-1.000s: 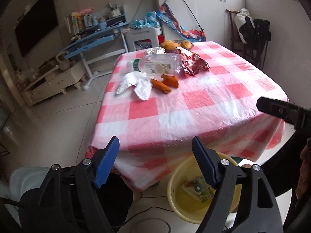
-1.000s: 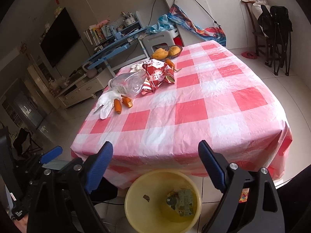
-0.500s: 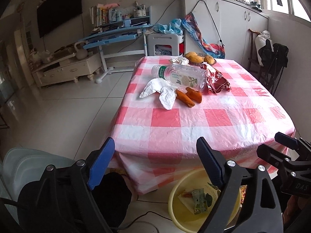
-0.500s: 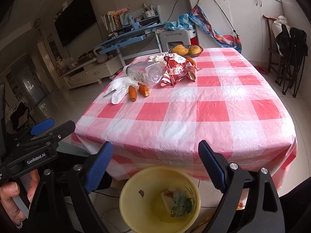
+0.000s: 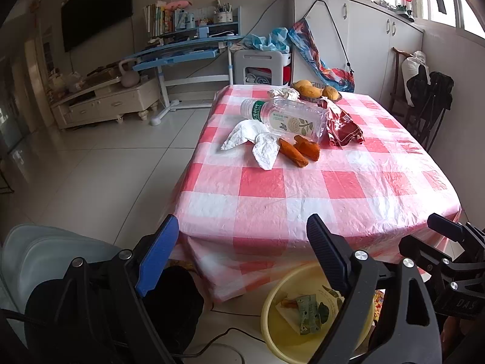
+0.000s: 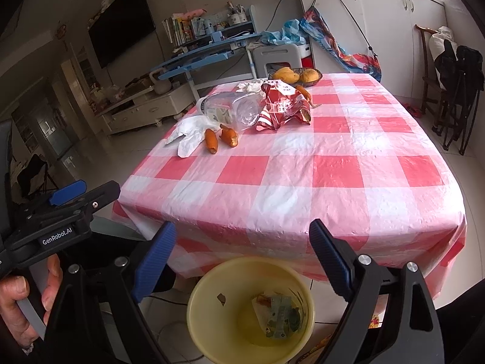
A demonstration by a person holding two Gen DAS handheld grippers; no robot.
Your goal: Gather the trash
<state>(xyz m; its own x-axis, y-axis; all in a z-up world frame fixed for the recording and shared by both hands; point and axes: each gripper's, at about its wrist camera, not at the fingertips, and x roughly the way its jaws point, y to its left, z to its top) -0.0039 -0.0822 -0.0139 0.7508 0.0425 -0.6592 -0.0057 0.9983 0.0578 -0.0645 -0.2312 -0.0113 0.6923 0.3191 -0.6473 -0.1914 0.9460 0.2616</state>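
bin (image 5: 274,330) half hidden by left gripper finger, bottle label (image 5: 289,121) unreadable

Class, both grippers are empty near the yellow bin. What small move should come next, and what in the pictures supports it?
Probably reach the left gripper forward toward the crumpled white tissue on the pink checked tablecloth. Both grippers are open and hold nothing, the right gripper hangs over the yellow plastic bin, and the tissue lies nearest on the left side.
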